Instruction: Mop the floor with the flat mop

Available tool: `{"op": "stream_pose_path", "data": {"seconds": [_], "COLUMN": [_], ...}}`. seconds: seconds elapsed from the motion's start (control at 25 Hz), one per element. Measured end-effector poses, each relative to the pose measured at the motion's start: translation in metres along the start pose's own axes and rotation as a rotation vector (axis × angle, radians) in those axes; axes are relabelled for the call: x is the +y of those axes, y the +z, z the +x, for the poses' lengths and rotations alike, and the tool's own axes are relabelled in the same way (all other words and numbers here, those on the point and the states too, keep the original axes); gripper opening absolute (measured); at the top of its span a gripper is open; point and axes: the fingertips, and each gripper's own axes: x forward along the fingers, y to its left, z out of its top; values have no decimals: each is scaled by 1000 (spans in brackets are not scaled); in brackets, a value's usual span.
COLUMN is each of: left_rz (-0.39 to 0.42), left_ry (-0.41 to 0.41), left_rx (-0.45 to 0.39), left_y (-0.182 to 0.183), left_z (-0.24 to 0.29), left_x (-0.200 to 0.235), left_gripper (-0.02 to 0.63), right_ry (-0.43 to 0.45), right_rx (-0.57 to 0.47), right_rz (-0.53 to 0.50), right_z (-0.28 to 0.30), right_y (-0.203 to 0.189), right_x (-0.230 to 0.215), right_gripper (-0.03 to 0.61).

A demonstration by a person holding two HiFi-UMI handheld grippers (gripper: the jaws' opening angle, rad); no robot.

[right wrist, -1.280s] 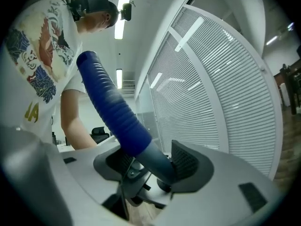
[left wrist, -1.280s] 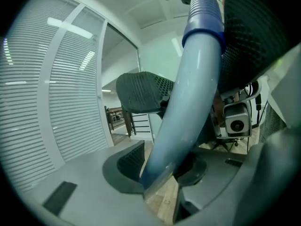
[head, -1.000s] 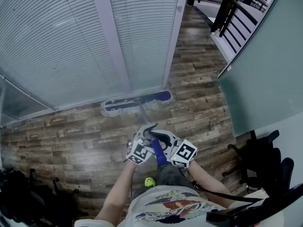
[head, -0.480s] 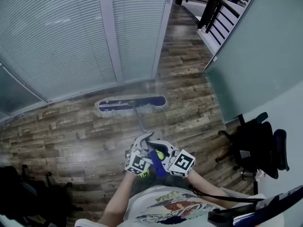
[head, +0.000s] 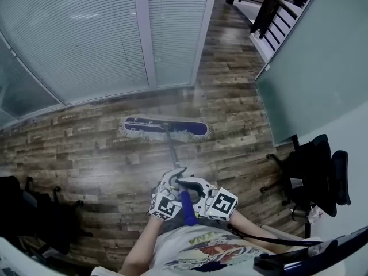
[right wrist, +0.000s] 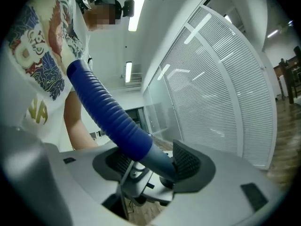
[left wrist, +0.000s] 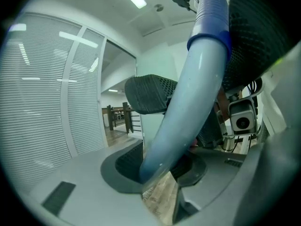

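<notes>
Both grippers clamped on the mop handle (head: 171, 151)
The left gripper (left wrist: 162, 168) and right gripper (right wrist: 150, 161) each squeeze it; the mop head (head: 165, 129) lies flat on the wooden floor (head: 103, 165).

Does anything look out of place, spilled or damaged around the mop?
Nothing stands out. The mop head lies flat on the wooden floor, its handle looks straight, and no spill or damage shows.

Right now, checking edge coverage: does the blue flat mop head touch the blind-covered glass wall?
No, wooden floor separates the blue flat mop head from that wall.
</notes>
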Motion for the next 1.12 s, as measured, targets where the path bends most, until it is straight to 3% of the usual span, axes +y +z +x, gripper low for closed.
{"op": "stream_pose_path", "data": {"seconds": [0.12, 0.32, 0.52, 0.72, 1.0, 1.12], "left_rz": [3, 6, 5, 5, 38, 58], "left_ry": [19, 39, 65, 75, 49, 35], "left_rx": [16, 55, 71, 80, 105, 110], "left_y": [5, 8, 10, 14, 7, 6], "left_z": [-4, -15, -29, -29, -15, -10], "left_x": [-48, -141, -200, -219, -217, -213], "left_gripper": [124, 124, 124, 123, 121, 118], "right_ry": [46, 95, 134, 167, 192, 219], "right_rx": [-12, -18, -16, -22, -34, -22], "right_rz": [-27, 11, 19, -1, -8, -55], "right_z": [-36, -102, -140, -157, -161, -160], "right_y": [-12, -38, -56, -59, -64, -66], "right_x": [34, 100, 148, 161, 147, 141], "right_gripper": [255, 256, 258, 258, 258, 258]}}
